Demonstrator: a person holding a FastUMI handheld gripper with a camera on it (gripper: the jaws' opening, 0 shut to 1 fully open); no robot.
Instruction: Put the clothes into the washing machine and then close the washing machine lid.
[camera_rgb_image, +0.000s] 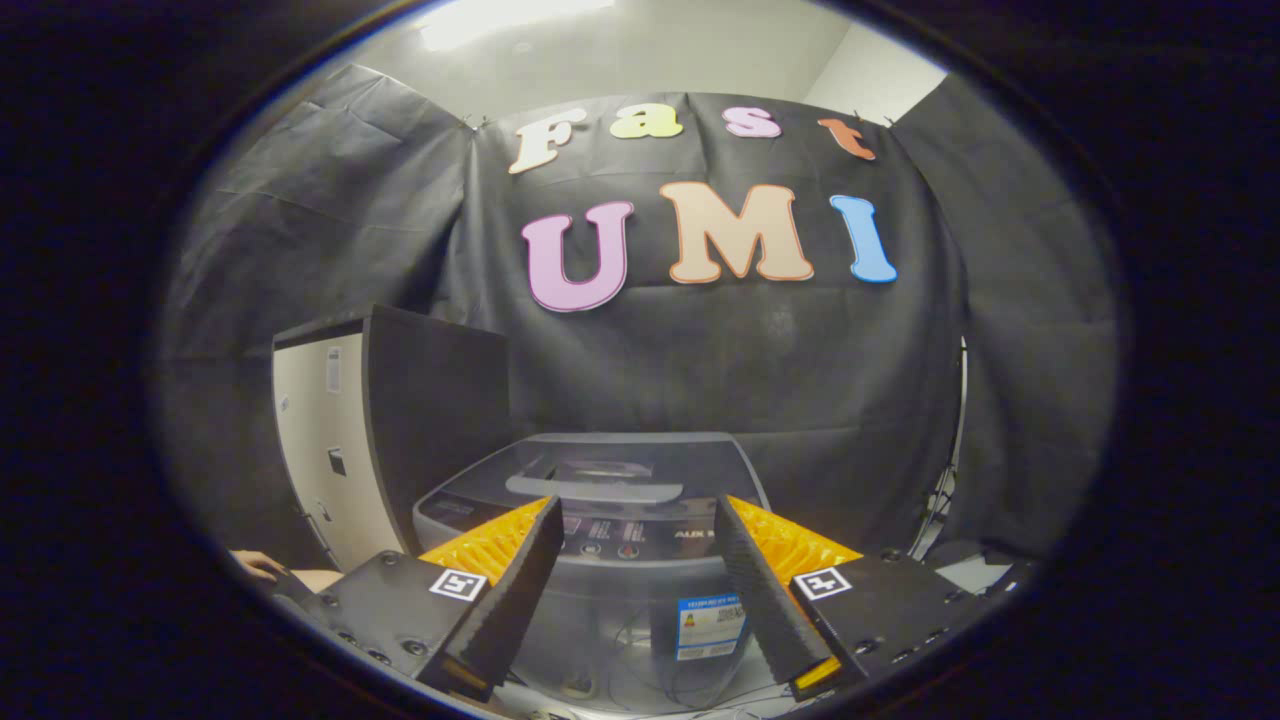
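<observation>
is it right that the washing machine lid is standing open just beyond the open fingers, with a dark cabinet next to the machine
Not quite. In the gripper view the lid lies closed, flat on top of the washing machine, not standing open. The rest holds: the gripper has its fingers apart with nothing between them, the machine sits just beyond them, and the dark cabinet stands beside the machine.

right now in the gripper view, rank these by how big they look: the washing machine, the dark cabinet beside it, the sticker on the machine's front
1. Washing machine, lid shut, beyond the open gripper.
2. Dark cabinet; it looks close to the machine in size, and the fisheye view makes this order unsure.
3. Sticker, clearly smallest, seen between the fingers.
</observation>
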